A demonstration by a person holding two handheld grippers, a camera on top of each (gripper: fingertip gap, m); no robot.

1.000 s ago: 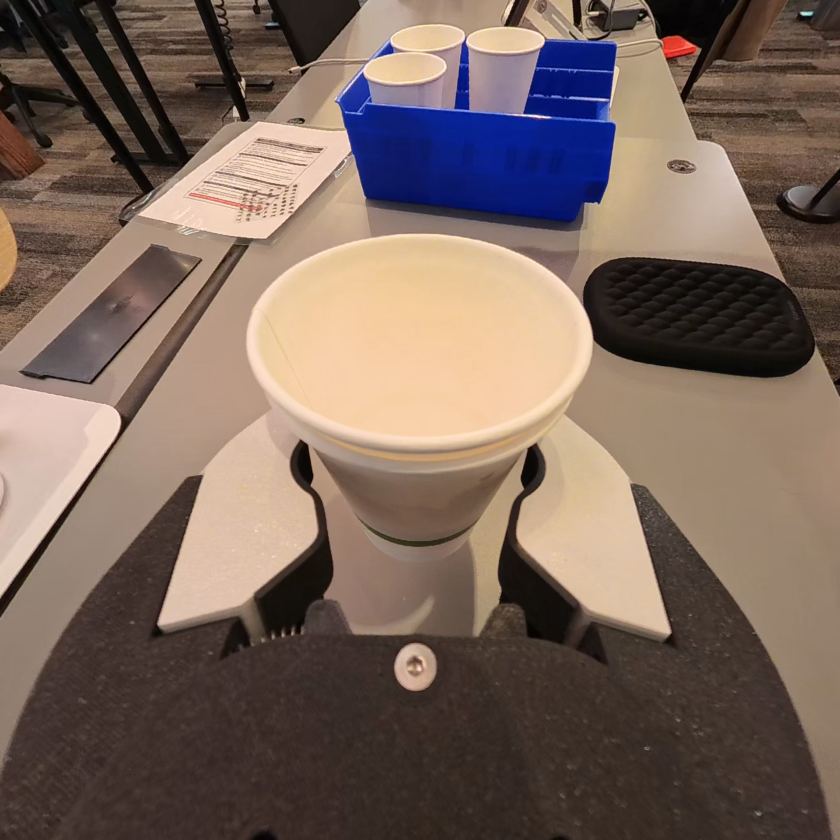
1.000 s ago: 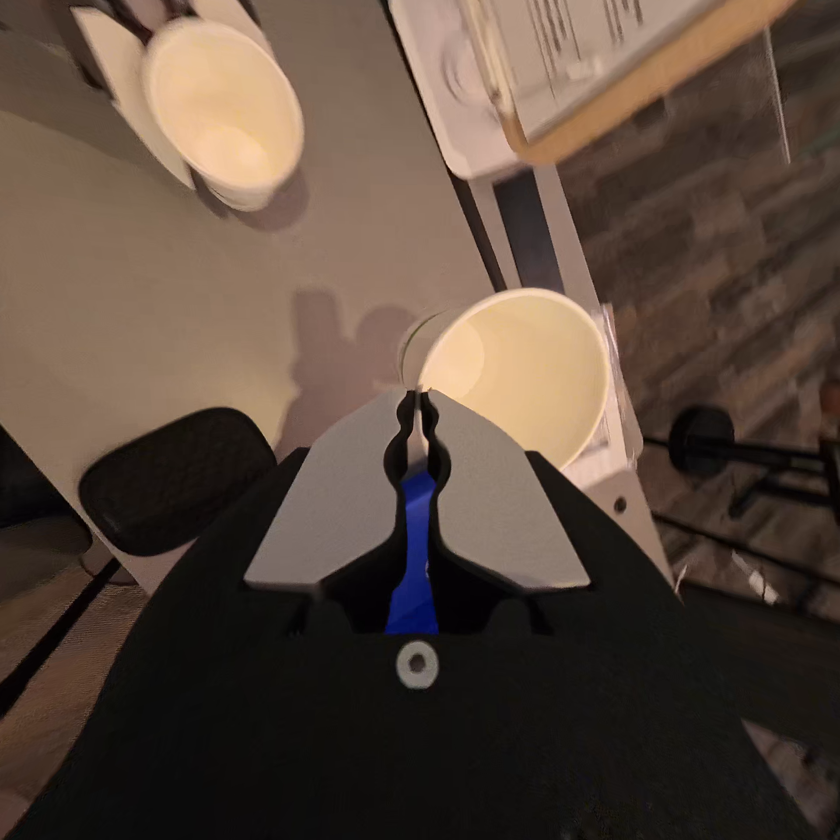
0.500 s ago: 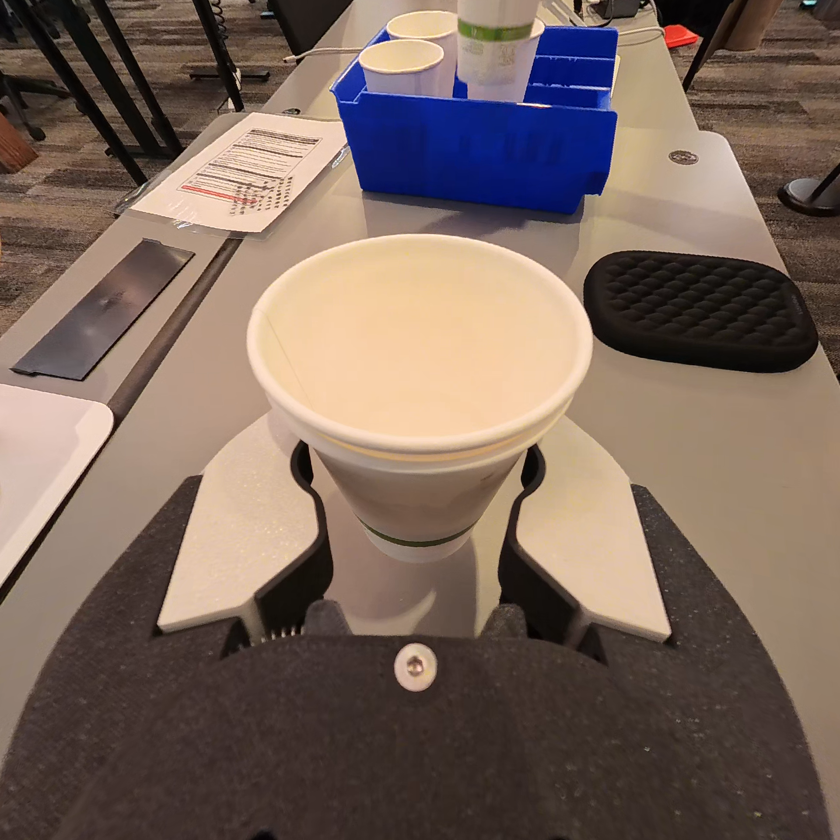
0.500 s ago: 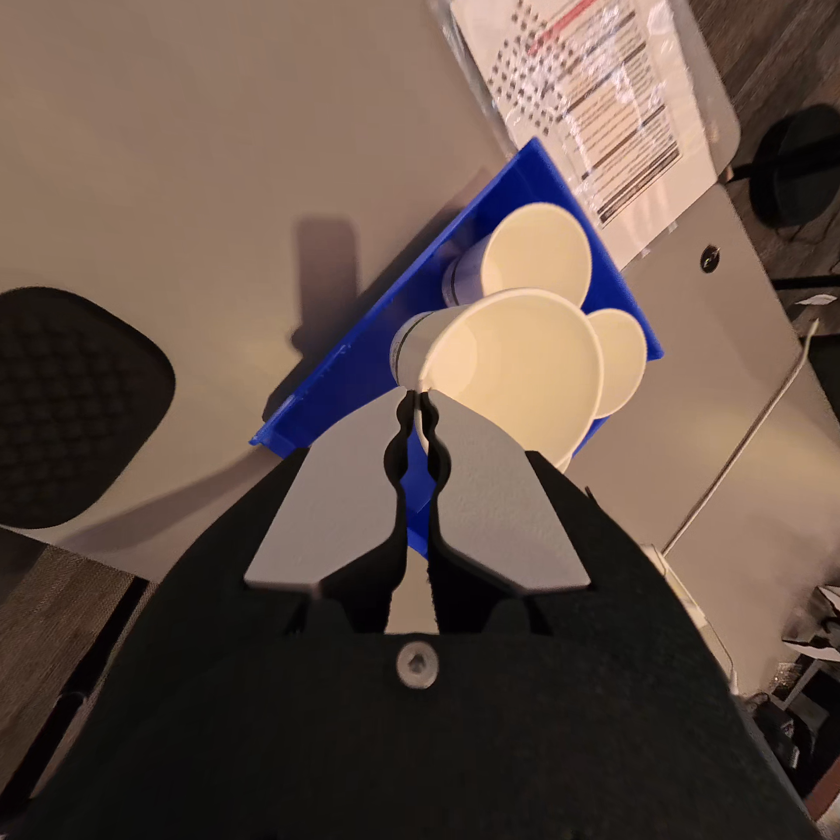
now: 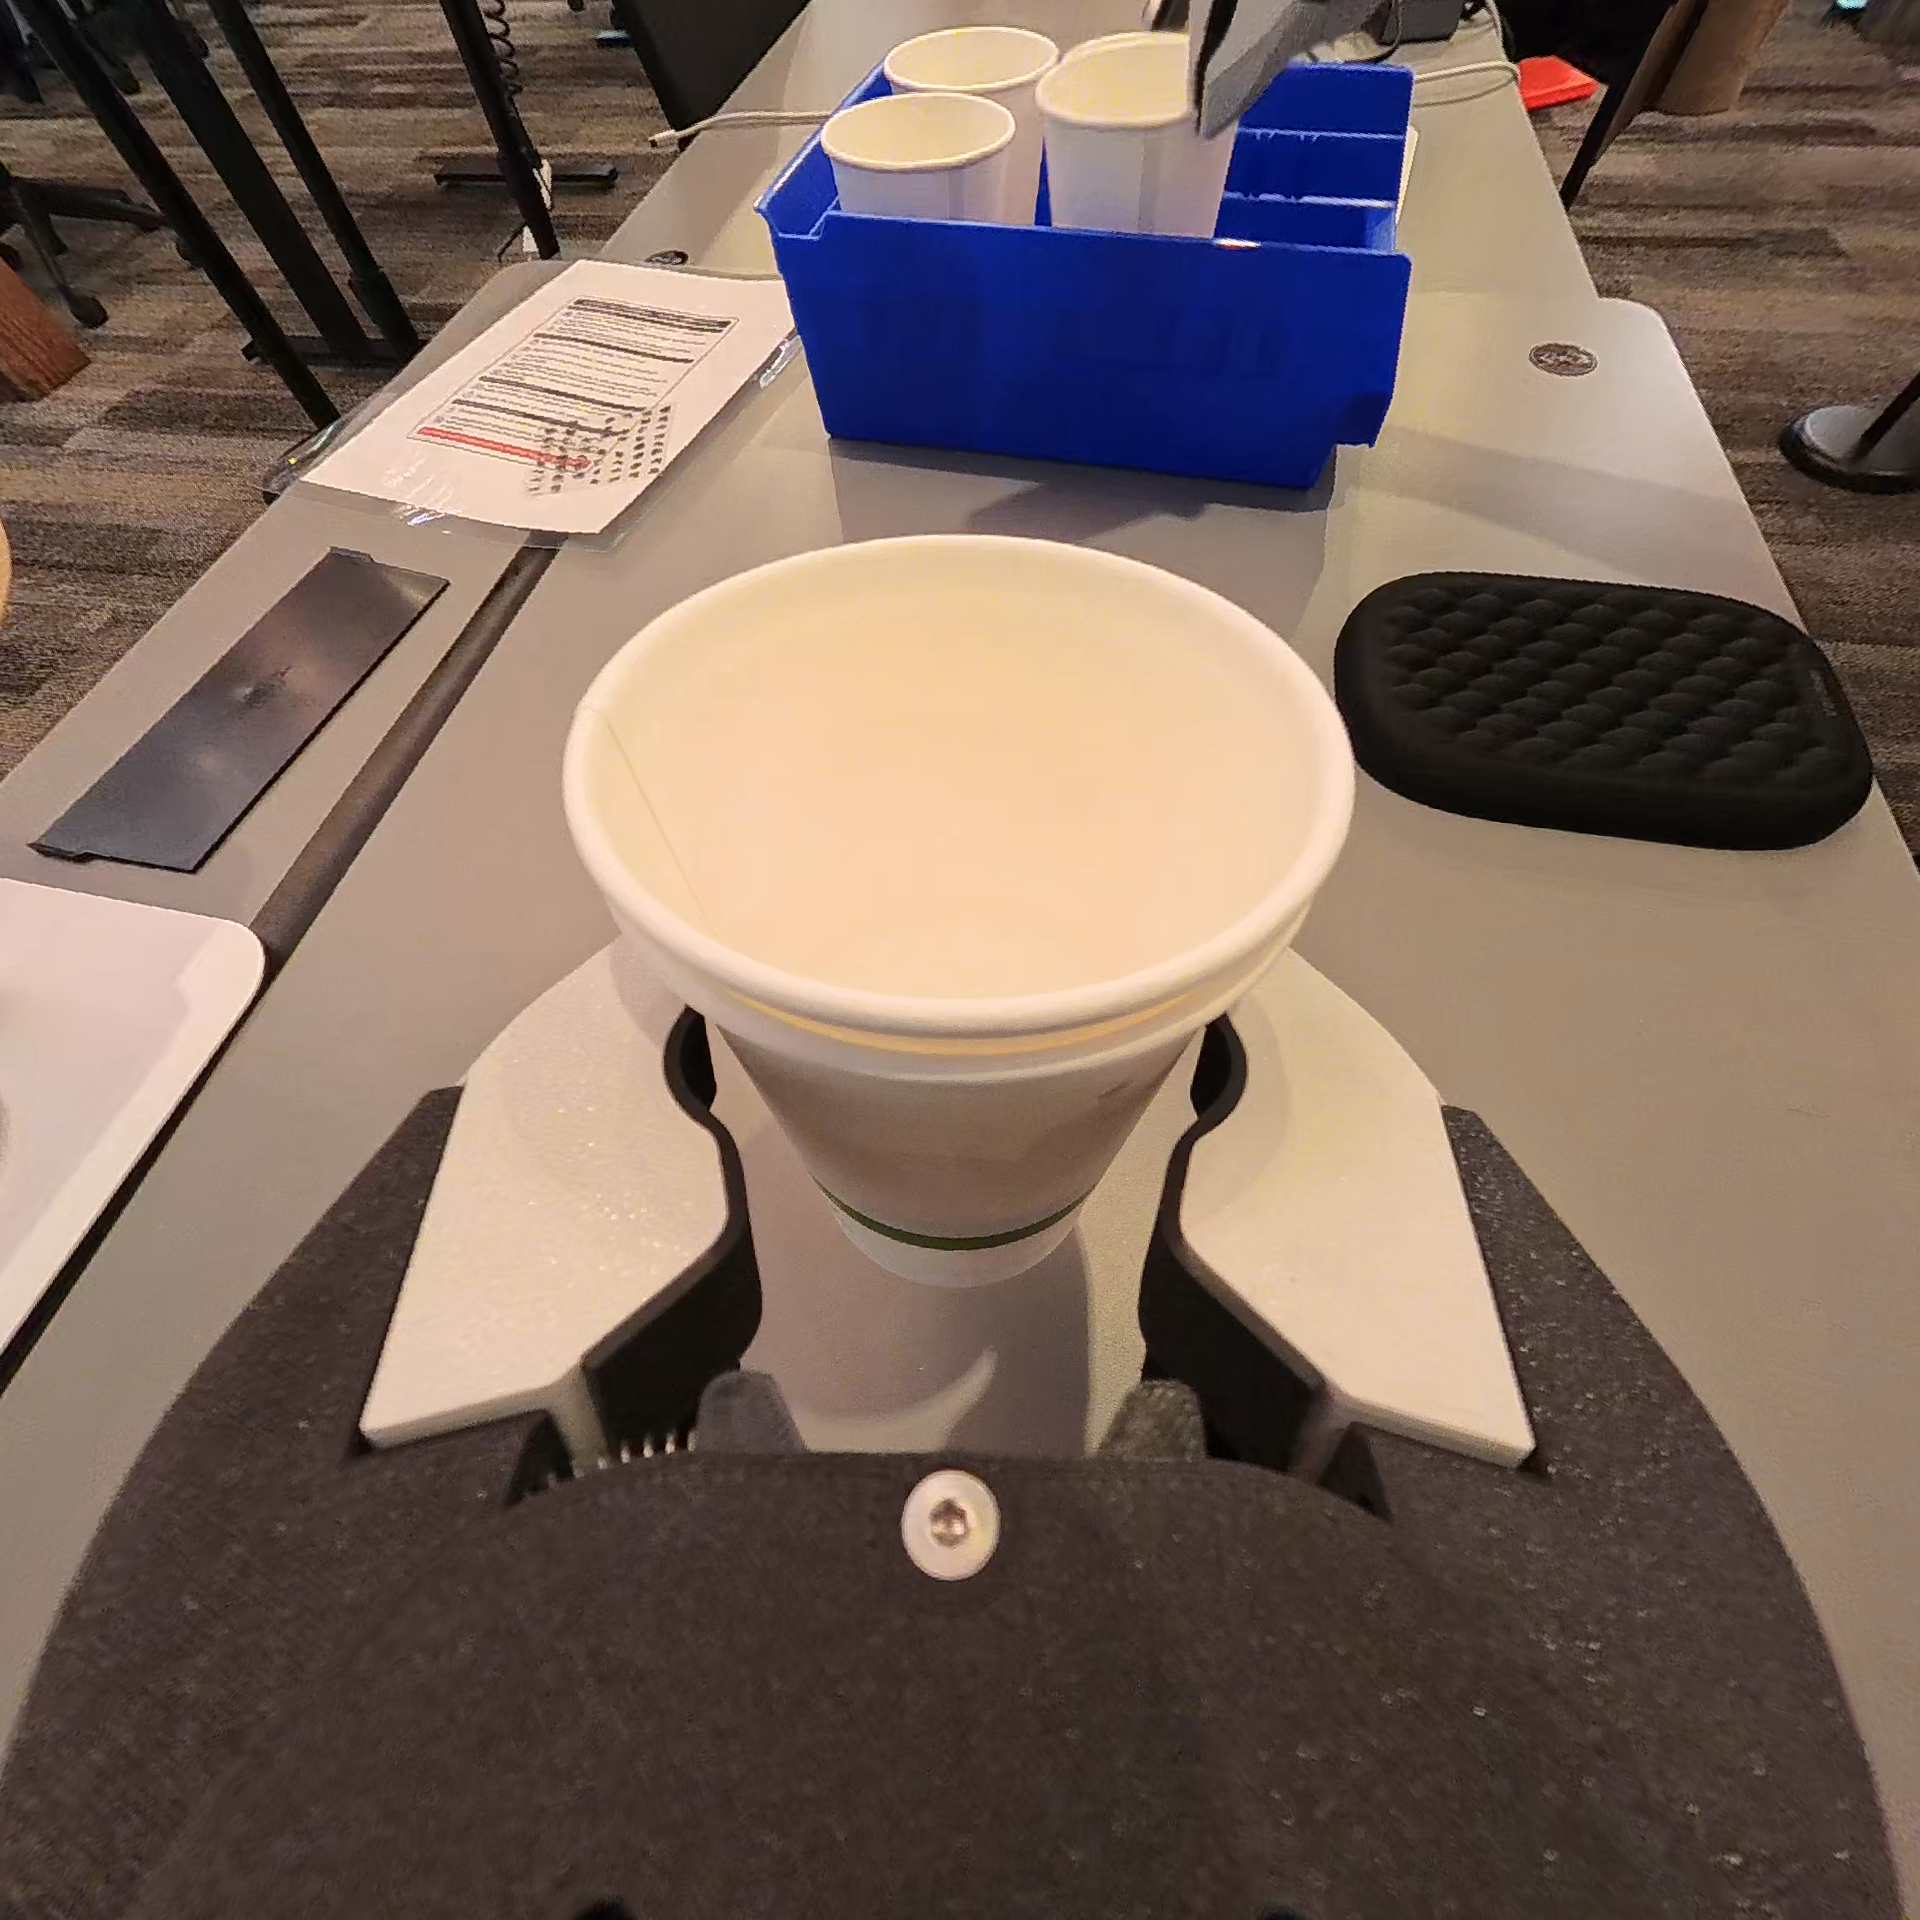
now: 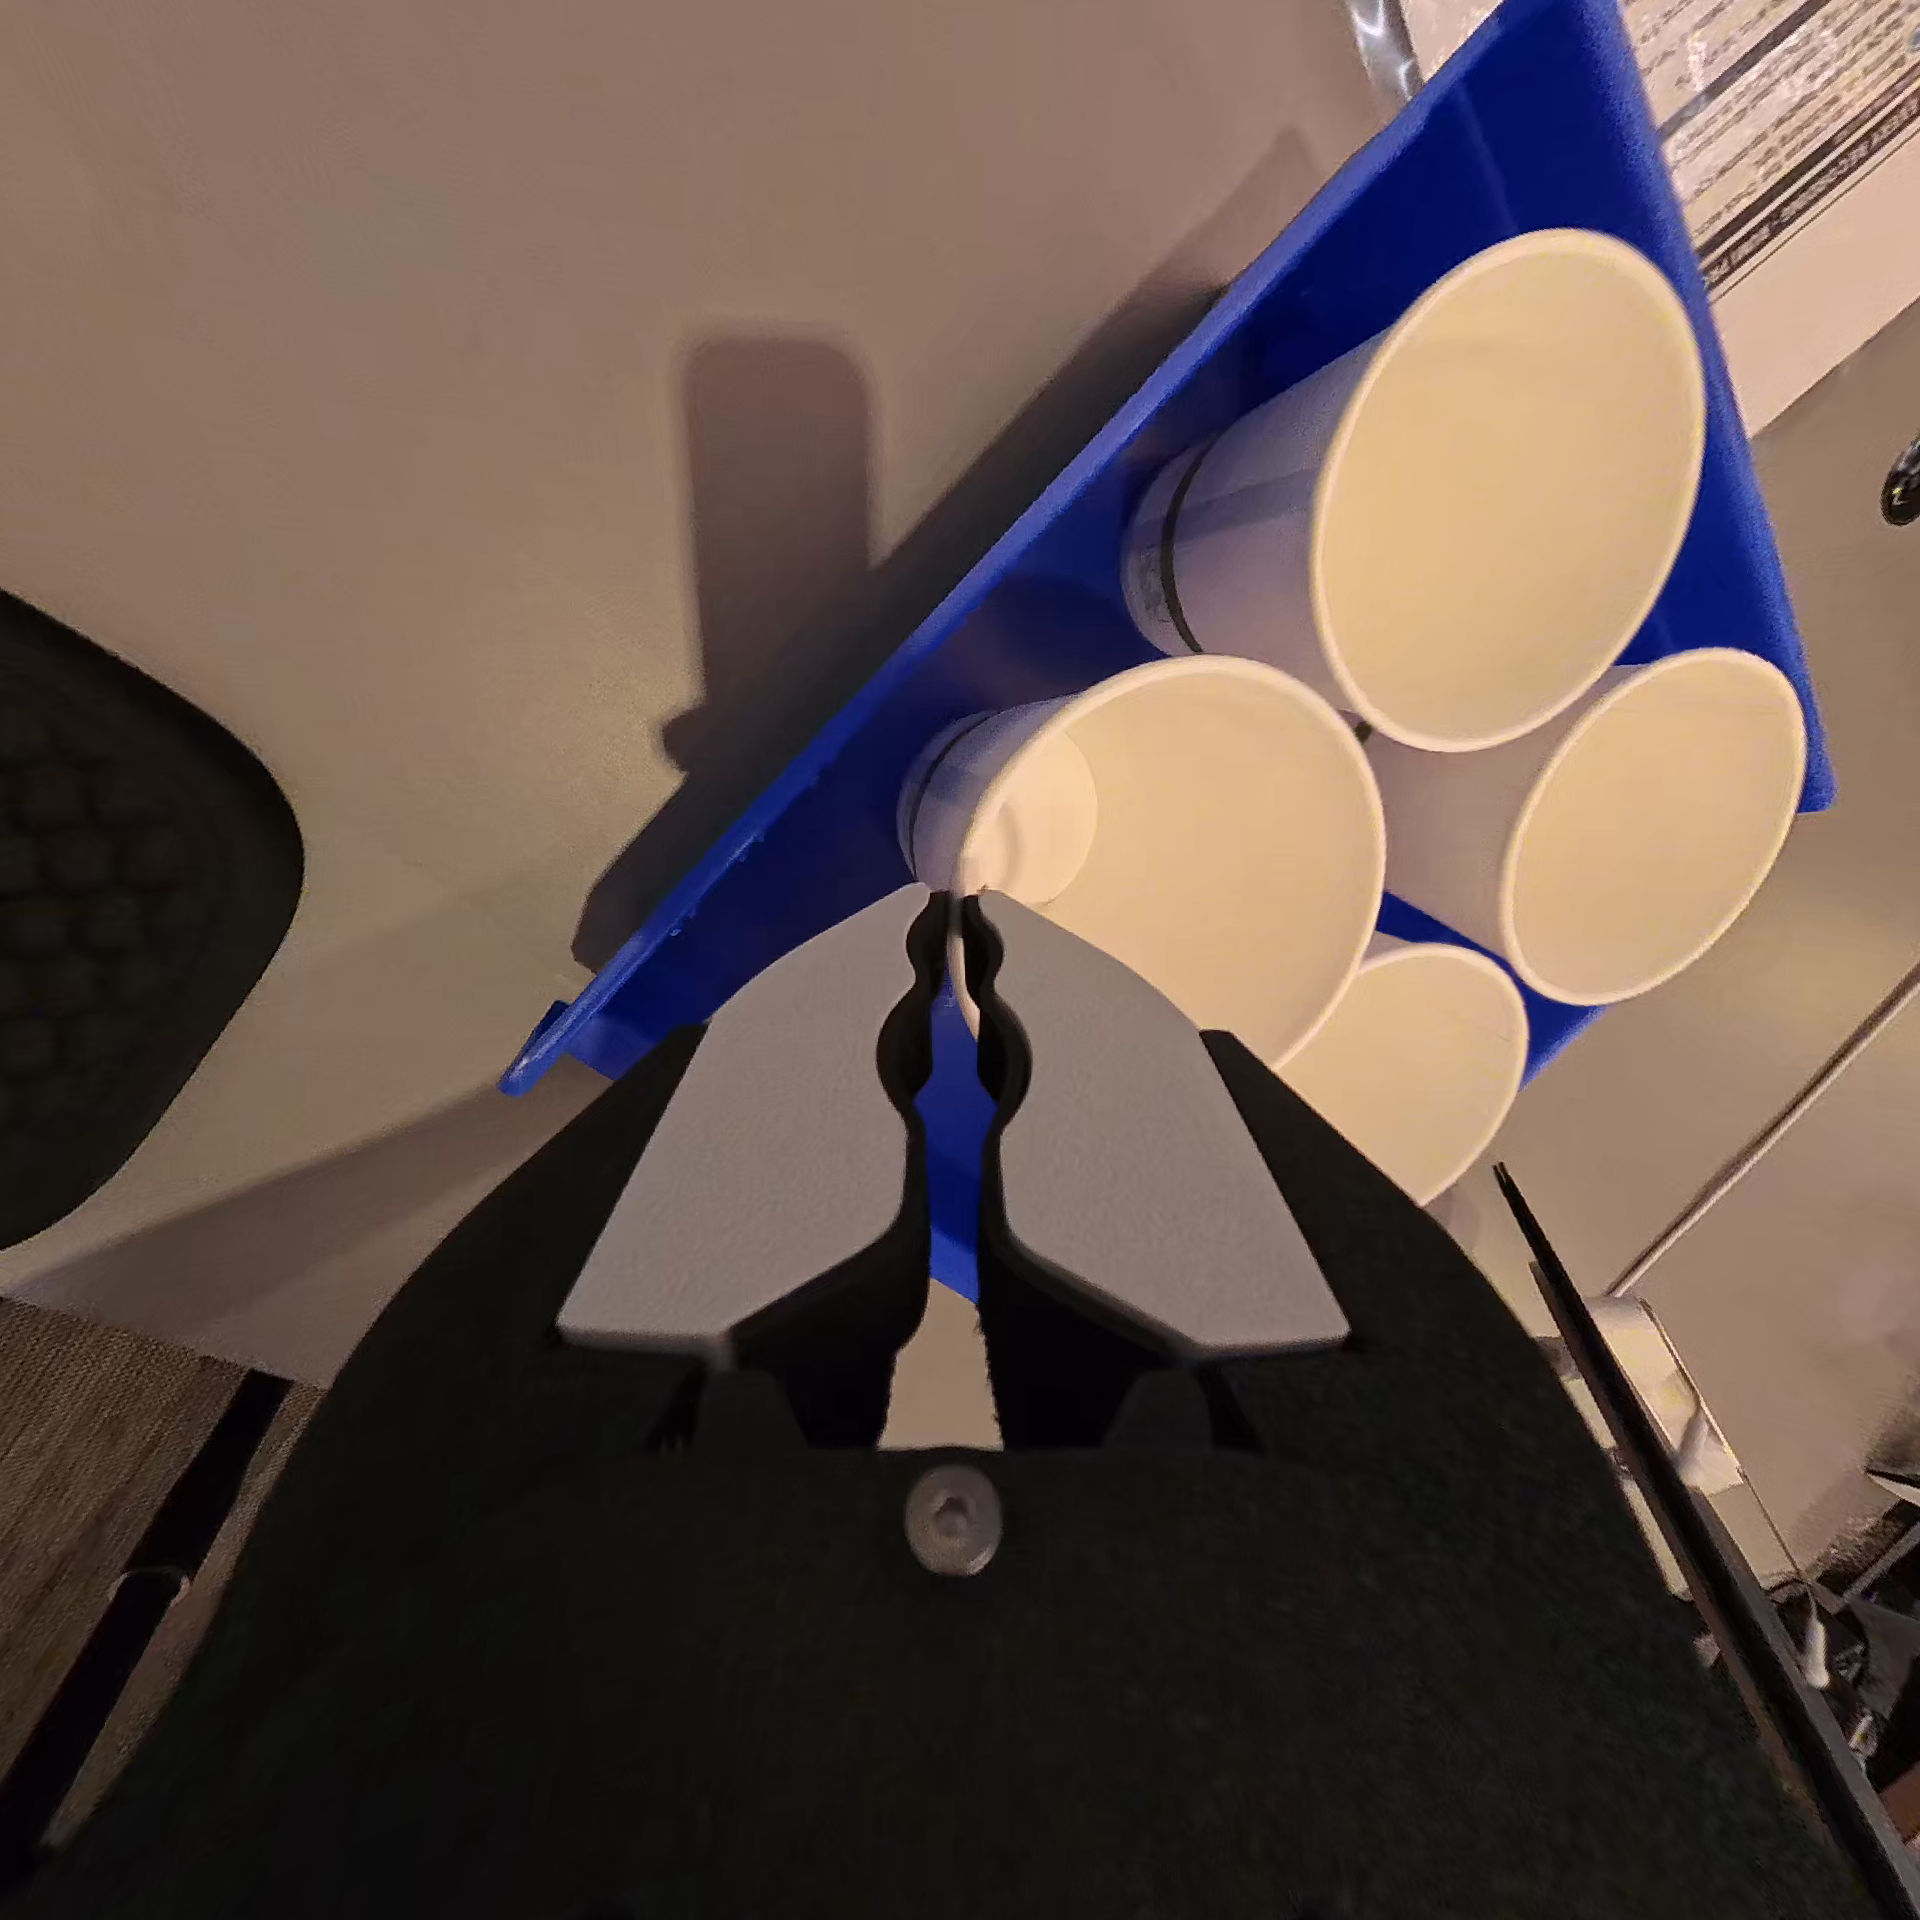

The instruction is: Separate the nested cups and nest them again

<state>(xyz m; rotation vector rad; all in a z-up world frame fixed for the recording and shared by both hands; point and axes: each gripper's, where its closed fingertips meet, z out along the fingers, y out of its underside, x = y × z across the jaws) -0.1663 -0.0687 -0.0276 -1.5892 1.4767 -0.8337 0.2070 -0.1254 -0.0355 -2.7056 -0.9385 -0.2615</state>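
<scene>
the left gripper (image 5: 958, 1049) holds the nested cups (image 5: 956, 831) by the lower wall, one finger on each side, upright over the grey table (image 5: 1558, 1039) and on the near side of the blue bin (image 5: 1091, 353). the right gripper (image 6: 954, 904) is almost fully closed and pinches the rim of a single paper cup (image 6: 1195, 831), which is at the blue bin beside three other cups (image 6: 1507, 488) that stand inside it. a black pad (image 5: 1600, 707) lies on the table to the near right of the bin, and a printed sheet (image 5: 561, 395) lies to the left of the bin.
</scene>
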